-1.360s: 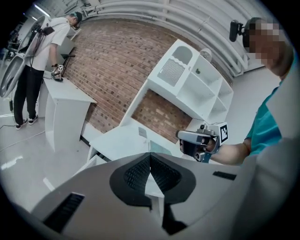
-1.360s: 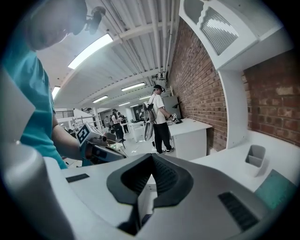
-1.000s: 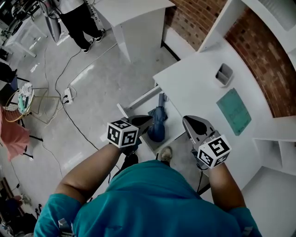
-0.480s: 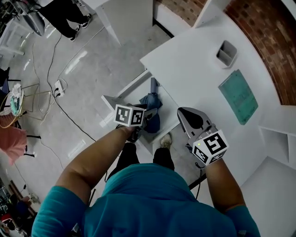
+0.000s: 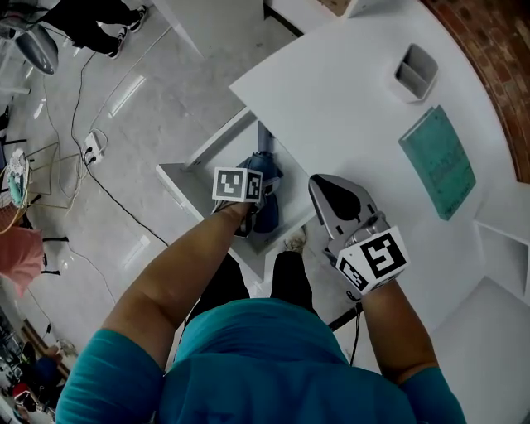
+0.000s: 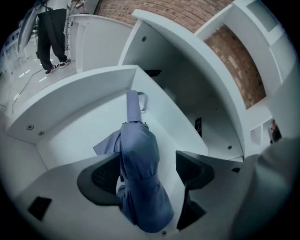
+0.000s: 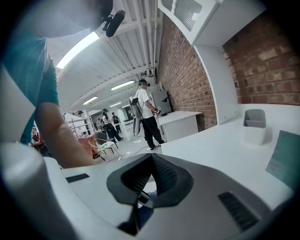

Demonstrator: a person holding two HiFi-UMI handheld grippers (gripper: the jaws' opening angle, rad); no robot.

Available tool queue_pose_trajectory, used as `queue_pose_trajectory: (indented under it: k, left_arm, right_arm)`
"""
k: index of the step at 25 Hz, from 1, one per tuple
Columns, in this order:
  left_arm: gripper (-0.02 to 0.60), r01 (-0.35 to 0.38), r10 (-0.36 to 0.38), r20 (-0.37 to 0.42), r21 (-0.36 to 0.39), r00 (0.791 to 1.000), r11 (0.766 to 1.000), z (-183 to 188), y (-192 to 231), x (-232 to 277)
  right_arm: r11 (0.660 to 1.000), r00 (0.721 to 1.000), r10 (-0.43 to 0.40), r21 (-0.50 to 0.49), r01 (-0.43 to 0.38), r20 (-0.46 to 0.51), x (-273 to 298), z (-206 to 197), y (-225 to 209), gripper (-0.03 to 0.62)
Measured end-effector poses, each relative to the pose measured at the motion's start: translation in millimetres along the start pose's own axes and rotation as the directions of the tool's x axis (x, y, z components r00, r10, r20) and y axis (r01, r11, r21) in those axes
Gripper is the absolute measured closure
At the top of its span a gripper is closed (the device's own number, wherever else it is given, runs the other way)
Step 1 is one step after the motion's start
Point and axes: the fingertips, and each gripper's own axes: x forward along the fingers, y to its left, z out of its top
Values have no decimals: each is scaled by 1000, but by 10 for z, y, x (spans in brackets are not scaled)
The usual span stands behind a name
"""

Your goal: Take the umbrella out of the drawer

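A folded blue umbrella (image 5: 263, 197) lies in the pulled-out white drawer (image 5: 178, 178) under the desk. In the left gripper view the umbrella (image 6: 138, 173) runs lengthwise between the two dark jaws, its handle (image 6: 133, 105) pointing to the drawer's back. My left gripper (image 6: 147, 161) points steeply down into the drawer (image 6: 84, 84), and its jaws are opening on either side of the fabric without squeezing it. From the head view my left gripper (image 5: 242, 192) covers part of the umbrella. My right gripper (image 5: 335, 203) hovers beside the drawer at the desk's edge, shut and empty (image 7: 151, 161).
The white desk (image 5: 348, 99) carries a grey holder (image 5: 414, 70) and a green sheet (image 5: 439, 161). Cables and a power strip (image 5: 93, 147) lie on the floor to the left. A person (image 5: 91, 16) stands at the far left. Brick wall runs behind the desk.
My left gripper has dropped from above the drawer's front down over the umbrella. The right gripper has sunk slightly beside the desk.
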Motion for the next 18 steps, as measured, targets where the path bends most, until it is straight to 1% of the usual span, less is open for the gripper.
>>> queue_pose_trajectory:
  k: [2, 4, 8, 10, 13, 16, 18]
  left_arm:
    - [229, -35, 35, -13, -14, 999, 999, -25, 82, 98]
    - [229, -52, 52, -29, -25, 998, 998, -58, 133, 186]
    - [229, -90, 88, -69, -17, 994, 996, -126, 197, 338]
    - [229, -132, 132, -76, 8, 988, 991, -162, 252, 388]
    - [233, -201, 205, -55, 74, 977, 977, -191, 299, 410]
    - [236, -240, 244, -29, 104, 969, 965, -159, 301, 428]
    - [245, -252, 255, -13, 113, 967, 961, -107, 325, 419]
  right_arm:
    - [1000, 1000, 6, -1, -6, 13, 27, 38, -17, 572]
    - [1000, 1000, 14, -5, -13, 21, 53, 57, -26, 572]
    - [1000, 1000, 17, -2, -17, 25, 100, 39, -73, 572]
    - [1000, 1000, 14, 7, -14, 26, 117, 19, -106, 572]
    - [1000, 1000, 15, 21, -15, 26, 134, -6, -124, 572]
    - [1000, 1000, 17, 26, -17, 21, 154, -35, -117, 572]
    - [999, 1000, 19, 26, -20, 18, 161, -42, -103, 572]
